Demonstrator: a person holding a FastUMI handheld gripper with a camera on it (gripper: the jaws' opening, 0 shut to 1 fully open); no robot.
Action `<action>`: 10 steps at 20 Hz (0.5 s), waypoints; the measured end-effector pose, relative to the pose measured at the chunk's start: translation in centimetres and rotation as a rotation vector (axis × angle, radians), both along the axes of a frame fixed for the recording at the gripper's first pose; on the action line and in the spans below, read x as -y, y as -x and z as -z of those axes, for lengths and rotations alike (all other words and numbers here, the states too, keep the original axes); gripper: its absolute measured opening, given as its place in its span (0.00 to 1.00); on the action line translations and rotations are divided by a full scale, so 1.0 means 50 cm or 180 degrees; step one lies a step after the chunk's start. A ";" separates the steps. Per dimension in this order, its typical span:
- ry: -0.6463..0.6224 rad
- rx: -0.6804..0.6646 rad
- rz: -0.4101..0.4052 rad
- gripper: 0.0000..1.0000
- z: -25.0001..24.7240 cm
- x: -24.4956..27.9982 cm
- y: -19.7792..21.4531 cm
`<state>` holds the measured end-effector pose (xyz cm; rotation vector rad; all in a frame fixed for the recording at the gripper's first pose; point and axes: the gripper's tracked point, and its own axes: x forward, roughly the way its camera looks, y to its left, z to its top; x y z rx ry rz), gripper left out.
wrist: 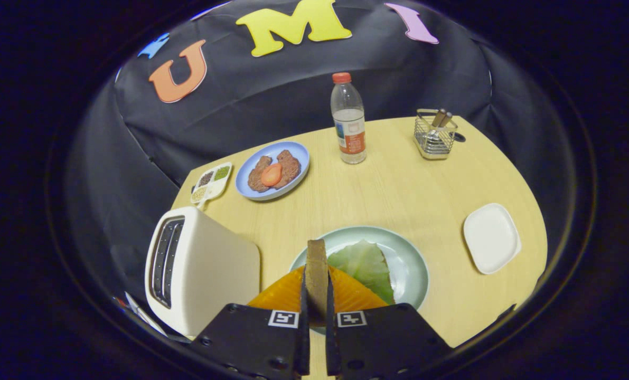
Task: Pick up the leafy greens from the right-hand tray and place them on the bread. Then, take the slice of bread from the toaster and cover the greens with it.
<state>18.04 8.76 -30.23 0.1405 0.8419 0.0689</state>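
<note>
My gripper (317, 287) is shut on a slice of bread (317, 274), held on edge between both fingers, brown crust facing me. It hangs above a pale green plate (412, 264) where the leafy greens (367, 264) lie; the bread under the greens is hidden. The white toaster (203, 269) stands just left of the fingers, its slots facing away to the left. The small white square tray (491, 237) sits to the right of the plate with nothing on it.
A blue plate (298, 155) with meat patties and a tomato slice sits at the far left. A water bottle (348, 121) stands at the back middle, a wire cutlery holder (434, 136) at the back right. A small divided dish (211, 182) lies beside the blue plate.
</note>
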 end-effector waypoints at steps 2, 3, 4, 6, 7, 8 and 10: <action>0.0077 -0.0029 -0.0036 0.14 0.008 0.019 0.000; 0.0119 -0.0037 -0.0059 0.14 0.012 0.029 -0.002; 0.0159 -0.0054 -0.0093 0.14 0.017 0.038 -0.002; 0.0214 -0.0093 -0.0162 0.18 0.026 0.054 -0.007; 0.0234 -0.0099 -0.0189 0.19 0.034 0.062 -0.012; 0.0250 -0.0129 -0.0229 0.27 0.038 0.069 -0.012; 0.0271 -0.0160 -0.0274 0.27 0.049 0.084 -0.019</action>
